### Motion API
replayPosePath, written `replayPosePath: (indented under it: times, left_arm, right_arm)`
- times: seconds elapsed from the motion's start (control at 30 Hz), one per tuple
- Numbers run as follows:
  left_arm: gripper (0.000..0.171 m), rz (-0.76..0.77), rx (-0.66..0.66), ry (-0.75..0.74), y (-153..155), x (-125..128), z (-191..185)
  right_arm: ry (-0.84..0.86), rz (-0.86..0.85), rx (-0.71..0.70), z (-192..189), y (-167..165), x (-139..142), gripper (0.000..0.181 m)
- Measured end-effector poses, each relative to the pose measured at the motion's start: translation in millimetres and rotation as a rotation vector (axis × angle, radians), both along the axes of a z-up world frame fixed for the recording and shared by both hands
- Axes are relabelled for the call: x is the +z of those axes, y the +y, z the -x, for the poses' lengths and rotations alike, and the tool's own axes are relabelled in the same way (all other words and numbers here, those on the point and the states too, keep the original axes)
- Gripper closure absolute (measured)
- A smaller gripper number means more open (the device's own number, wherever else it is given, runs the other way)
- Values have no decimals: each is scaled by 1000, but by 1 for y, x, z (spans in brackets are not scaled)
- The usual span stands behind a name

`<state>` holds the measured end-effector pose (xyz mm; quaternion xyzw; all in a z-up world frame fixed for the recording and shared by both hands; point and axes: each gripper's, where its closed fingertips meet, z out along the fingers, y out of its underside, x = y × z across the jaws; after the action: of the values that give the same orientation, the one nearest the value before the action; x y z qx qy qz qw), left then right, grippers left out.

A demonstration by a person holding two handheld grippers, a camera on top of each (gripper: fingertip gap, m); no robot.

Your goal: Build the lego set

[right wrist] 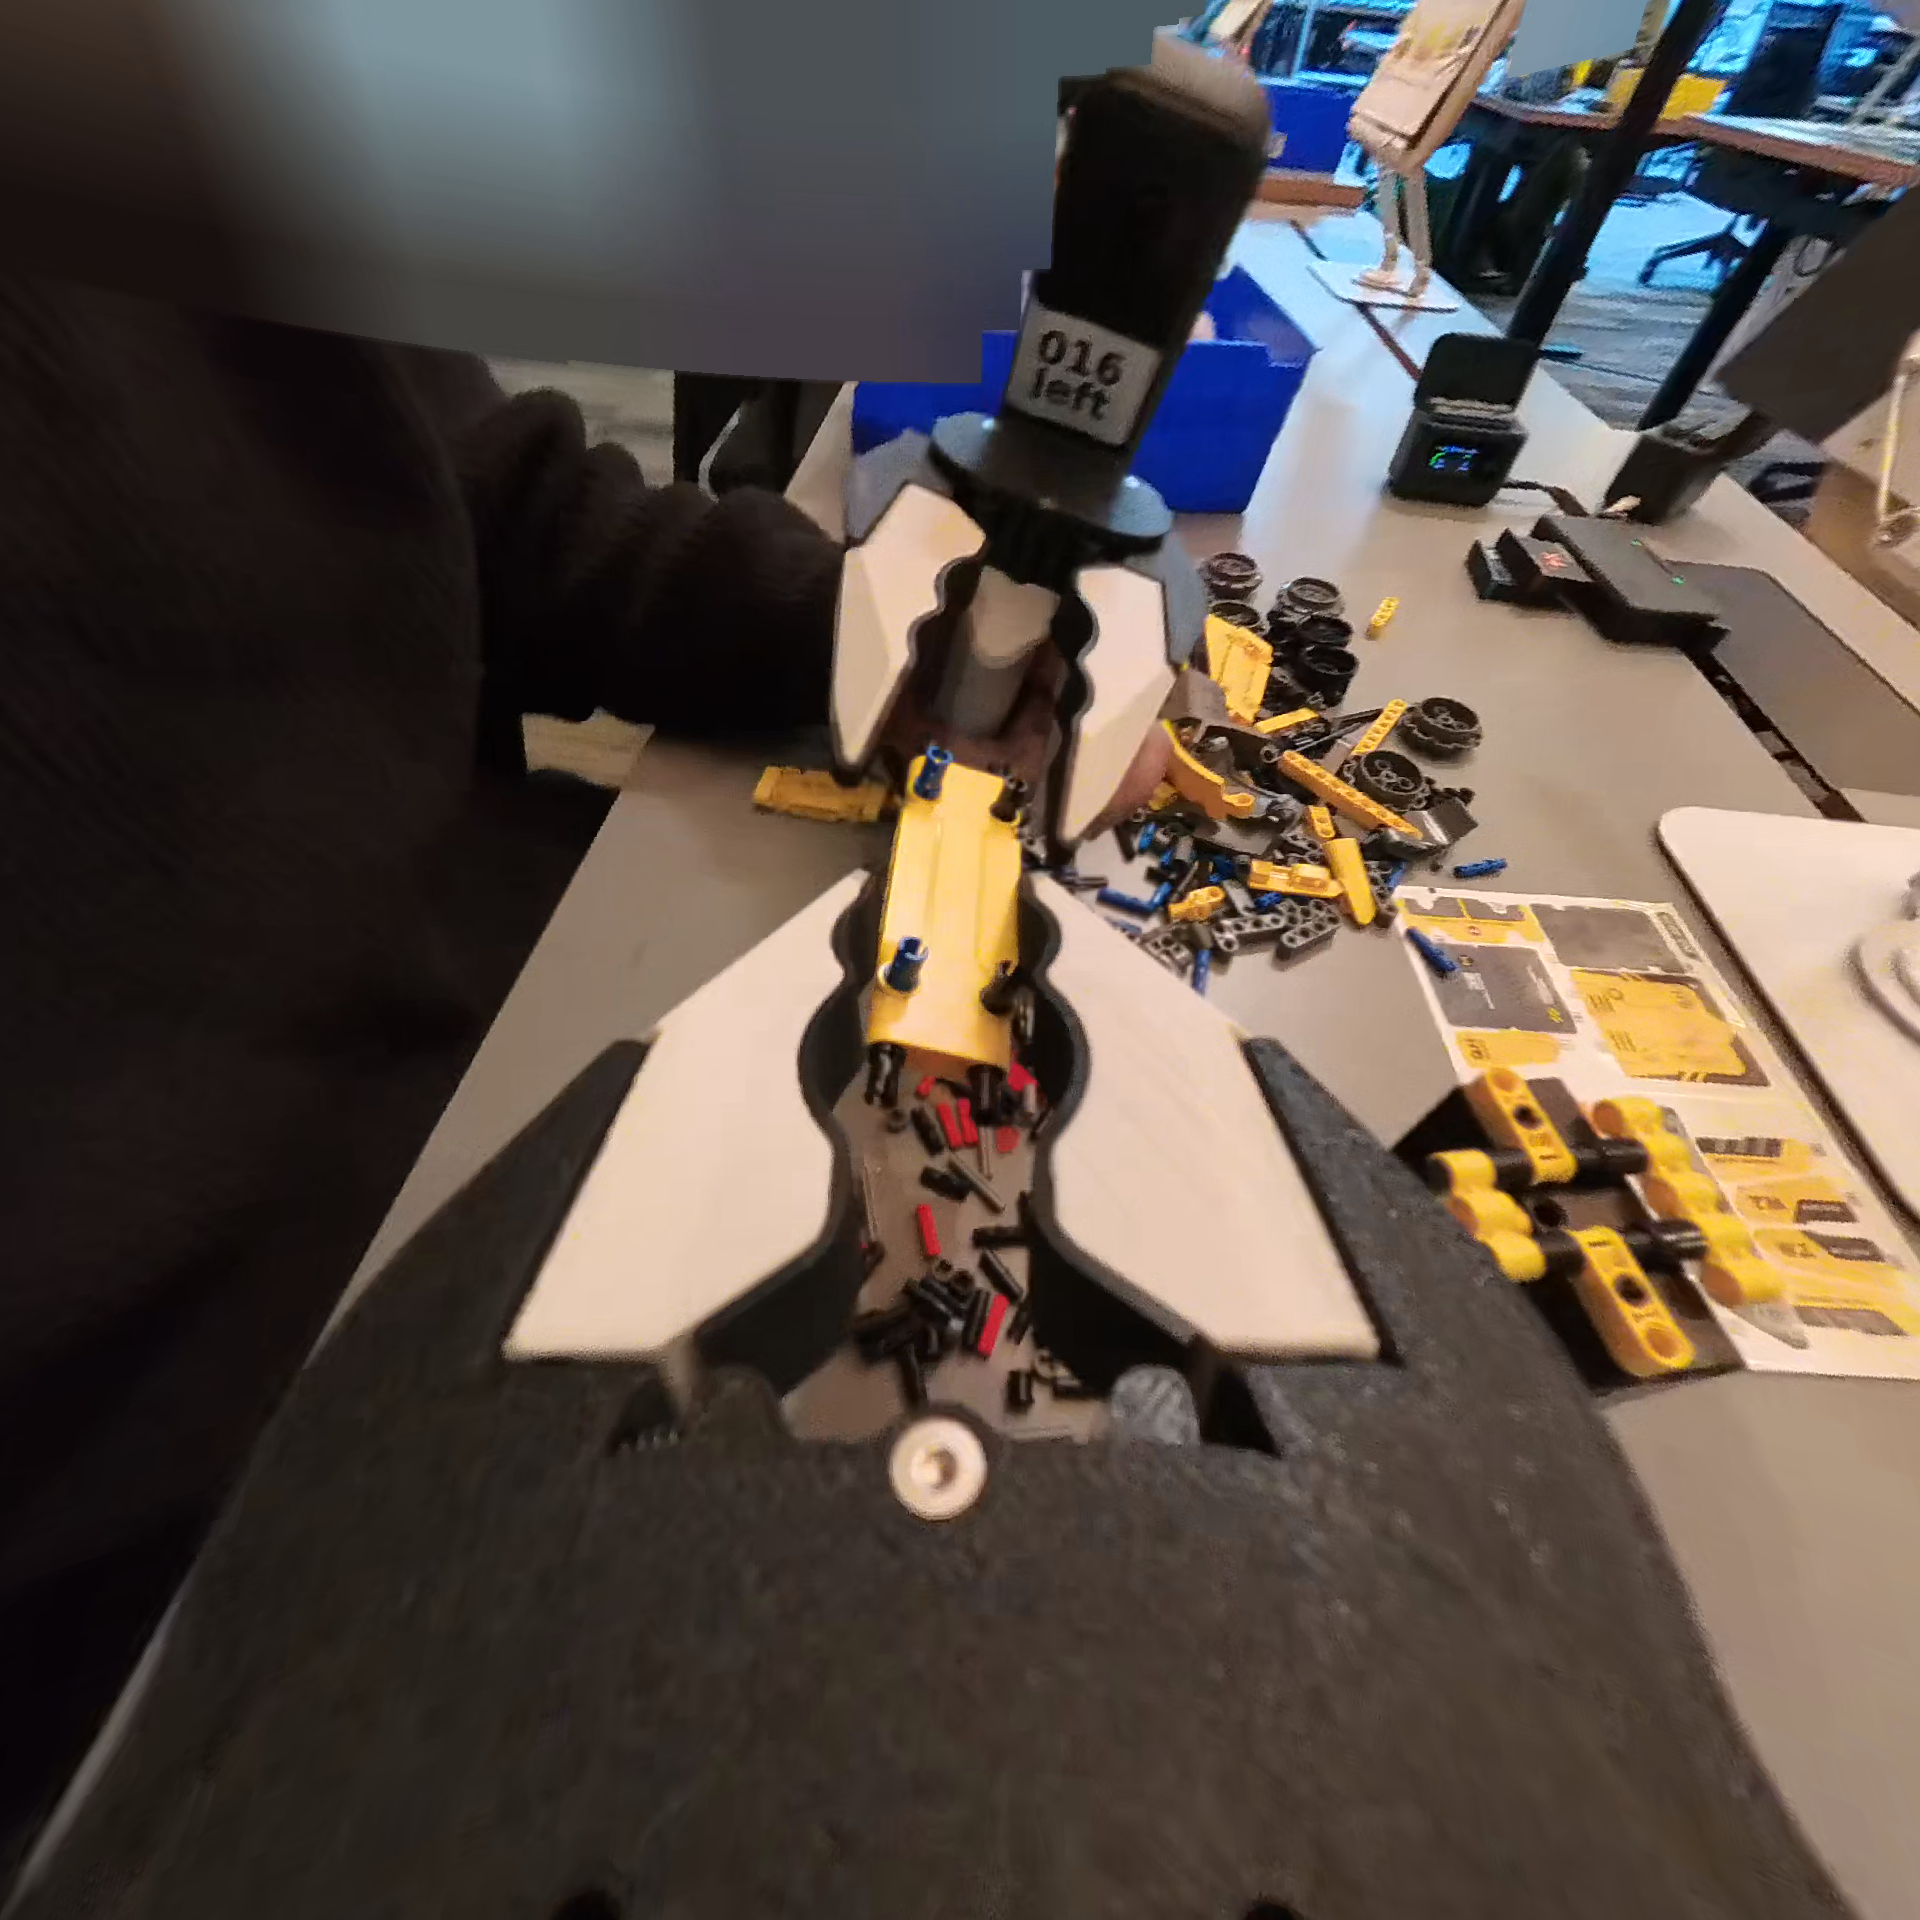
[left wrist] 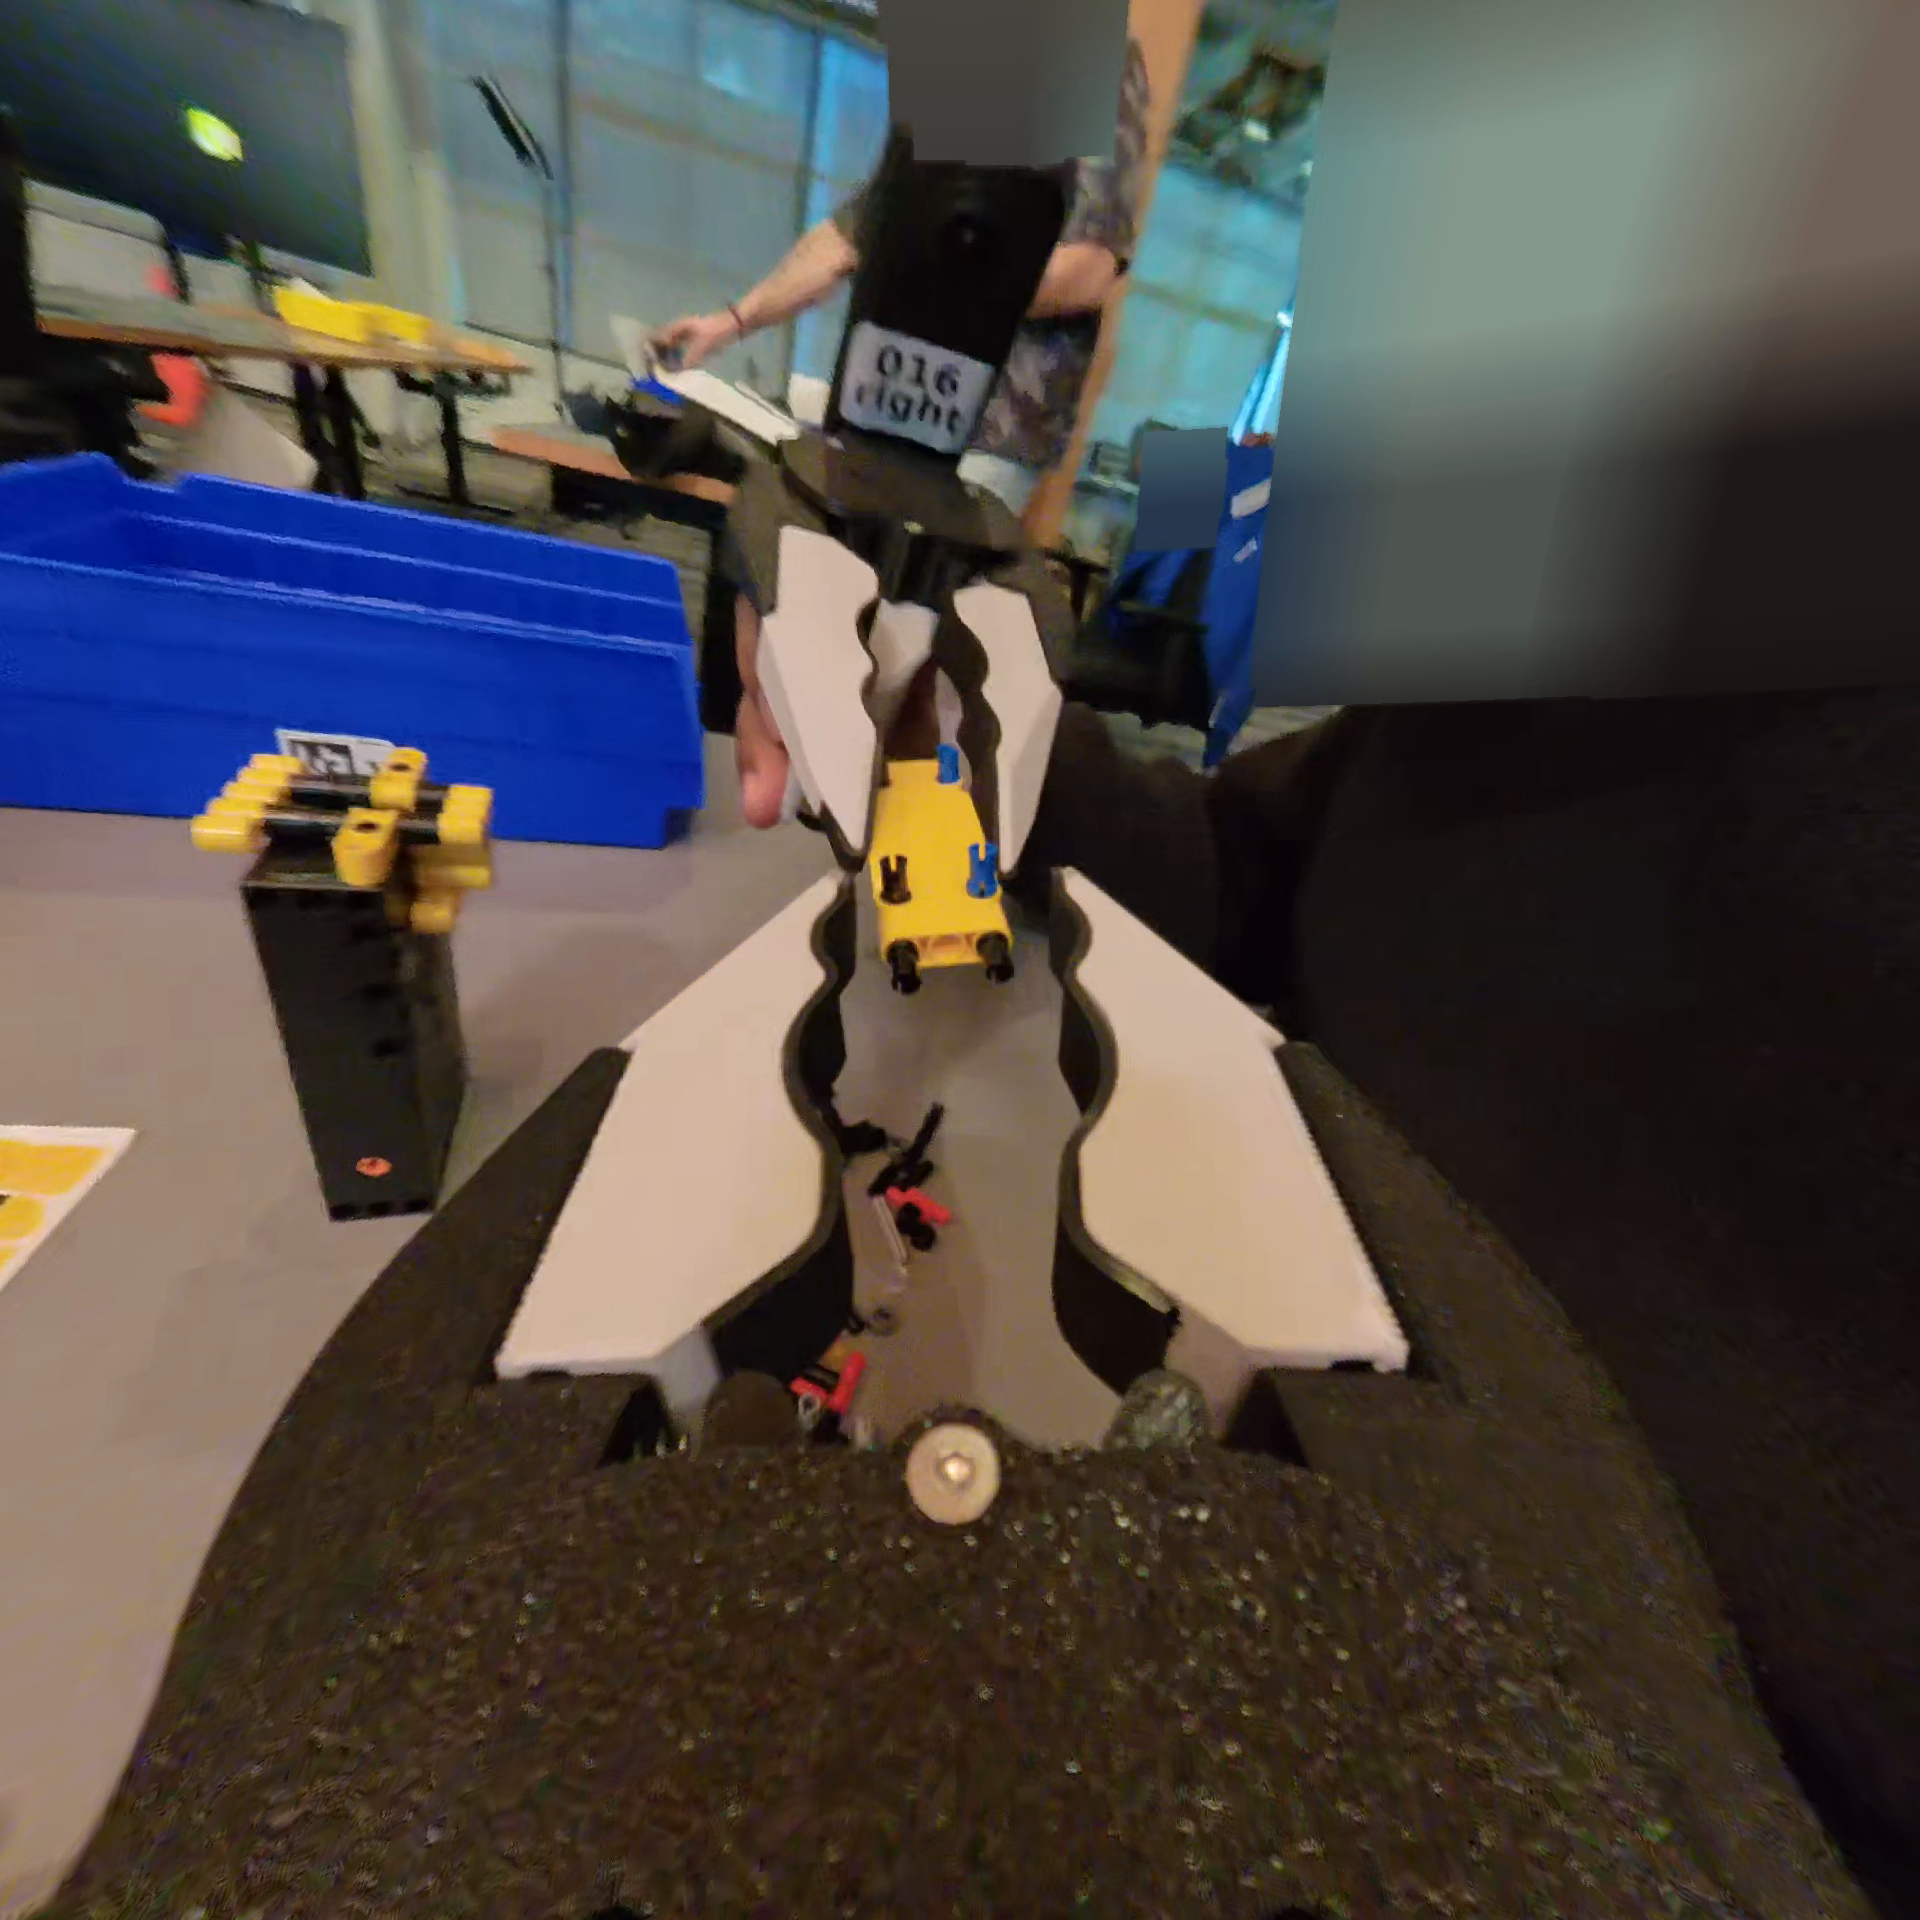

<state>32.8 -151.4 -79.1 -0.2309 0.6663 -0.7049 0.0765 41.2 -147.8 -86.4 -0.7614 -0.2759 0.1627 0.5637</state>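
Yellow Technic-style panel (right wrist: 948, 935) is up off the grey table (right wrist: 675, 935), afaict, and sits lengthwise btw the two grippers. It's got two blue pins (left wrist: 980, 868) stuck in one side, plus black pins (left wrist: 902, 966) poking out of the end and the other side, so a bunch of holes are filled already.

The right gripper (right wrist: 951, 894) has its fingers pinched onto the panel's long sides, looks like a firm hold. The left gripper (left wrist: 951, 888) faces it from the opposite end. Its fingers are spread, w/ the panel's pinned end sitting btw the tips and a gap on each side, so not touching imo.

Right under all this there's a scatter of loose black and red pins (right wrist: 956, 1247) on the table. Further out is a messy parts pile (right wrist: 1299, 810) of yellow and black beams, w/ some black wheels (right wrist: 1309, 623) behind it. There's a printed sheet (right wrist: 1558, 997) lying flat, and a black block stand (left wrist: 353, 1039) w/ yellow connectors on black axles (left wrist: 353, 821) on top. Blue bin (left wrist: 343, 665) at the back. Dark sleeve (right wrist: 623, 603) behind the left gripper.
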Motion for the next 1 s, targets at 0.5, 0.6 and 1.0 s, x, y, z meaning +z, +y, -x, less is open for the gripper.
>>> replayPosePath:
  times: [0.5, 0.6, 1.0]
  left_arm:
    - [147, -130, 266, -108, 19, 19, -46]
    - [147, -192, 339, -120, 30, 26, -73]
    - [147, -346, 330, -6, 37, -5, -126]
  right_arm:
    - [12, -113, -265, -59, 3, 24, 139]
    - [47, -198, -472, -100, 2, 43, 138]
    - [234, -113, -809, -159, 10, 21, 158]
